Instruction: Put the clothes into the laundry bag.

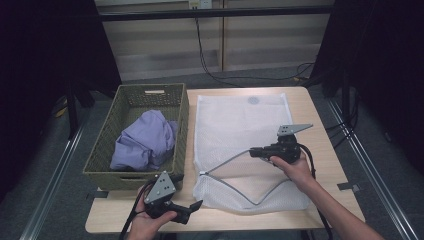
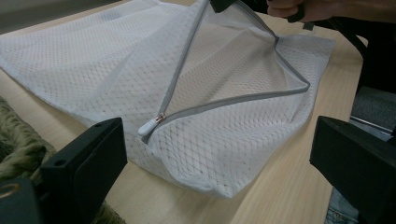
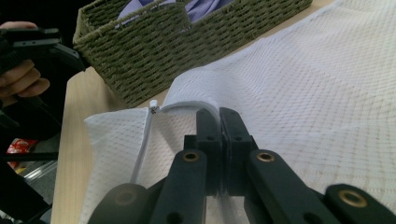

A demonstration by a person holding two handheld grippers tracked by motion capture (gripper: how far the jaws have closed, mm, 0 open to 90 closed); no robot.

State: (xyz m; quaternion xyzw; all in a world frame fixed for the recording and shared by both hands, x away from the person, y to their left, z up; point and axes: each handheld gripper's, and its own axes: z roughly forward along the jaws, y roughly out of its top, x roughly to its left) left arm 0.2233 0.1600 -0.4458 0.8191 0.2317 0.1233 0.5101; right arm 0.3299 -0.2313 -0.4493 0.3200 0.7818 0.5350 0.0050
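A white mesh laundry bag [image 1: 240, 120] lies flat on the table, its grey zipper open and the pull [image 1: 201, 173] at the near left corner. My right gripper [image 1: 251, 151] is shut on the bag's zipper edge and holds the upper layer lifted, so the mouth gapes. In the right gripper view the jaws [image 3: 219, 119] pinch the folded mesh [image 3: 327, 84]. My left gripper [image 1: 192, 212] stands open near the table's front edge, aimed at the bag's corner. In the left gripper view the zipper pull [image 2: 148, 126] lies on the mesh beyond the wide jaws [image 2: 217, 135].
A woven green basket [image 1: 135, 180] stands on the table left of the bag and holds a crumpled purple cloth [image 1: 145, 140]. Bare wood [image 1: 330, 150] runs along the right and front edges. Cables hang at the back wall.
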